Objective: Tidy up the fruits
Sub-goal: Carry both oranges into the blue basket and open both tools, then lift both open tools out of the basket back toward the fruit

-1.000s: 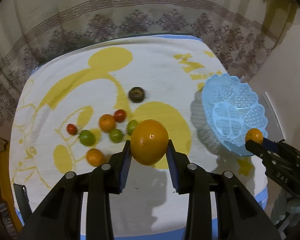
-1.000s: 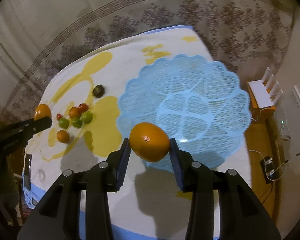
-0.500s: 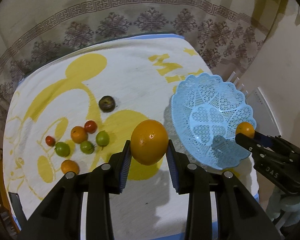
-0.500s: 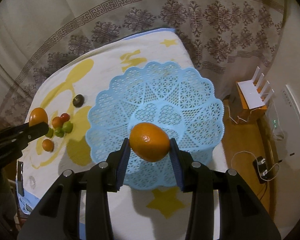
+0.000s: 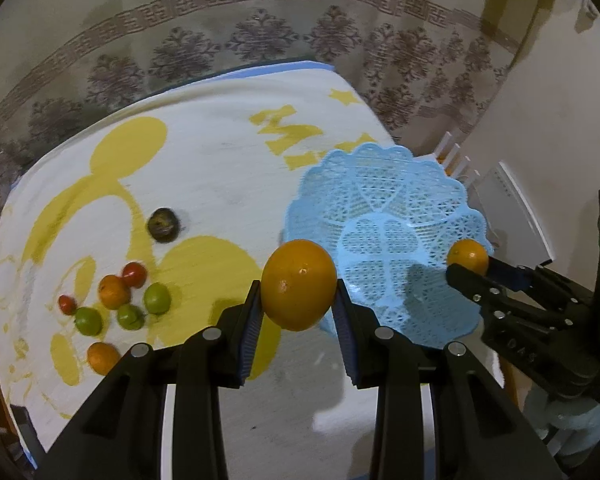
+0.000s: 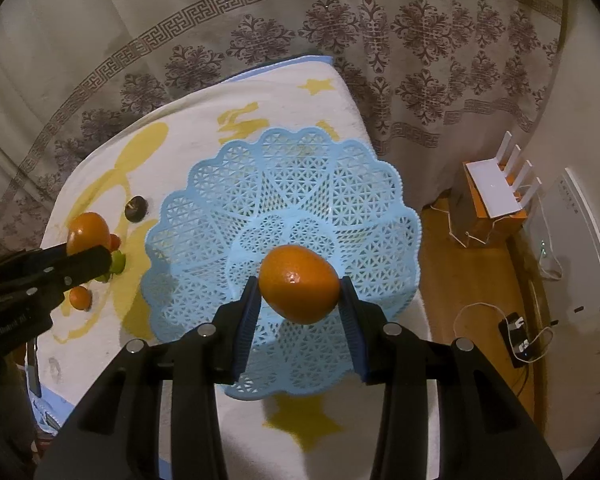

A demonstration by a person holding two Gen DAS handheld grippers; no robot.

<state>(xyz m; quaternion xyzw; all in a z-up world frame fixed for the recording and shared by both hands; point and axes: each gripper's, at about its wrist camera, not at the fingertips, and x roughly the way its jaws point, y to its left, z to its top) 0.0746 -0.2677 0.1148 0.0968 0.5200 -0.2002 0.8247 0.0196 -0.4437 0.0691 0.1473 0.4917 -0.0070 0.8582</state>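
Note:
My left gripper point(image 5: 299, 304) is shut on a large orange point(image 5: 299, 285) and holds it above the cloth, just left of the blue lattice basket point(image 5: 400, 200). My right gripper point(image 6: 299, 304) is shut on another orange point(image 6: 299, 289) and holds it over the middle of the basket point(image 6: 300, 184). The right gripper with its orange point(image 5: 467, 256) also shows at the right of the left wrist view; the left gripper's orange point(image 6: 88, 232) shows at the left of the right wrist view. Several small red, green and orange fruits point(image 5: 112, 292) and a dark fruit point(image 5: 163, 225) lie on the cloth.
The table is covered by a white cloth with yellow cartoon print point(image 5: 204, 168), with a patterned curtain point(image 6: 380, 40) behind. To the right on the floor stand a white router on an orange box point(image 6: 496, 196), cables and a white appliance point(image 6: 580, 240).
Both grippers have moved right with their oranges. The right one now sits farther over the basket's middle; the left one has come up to the basket's left rim.

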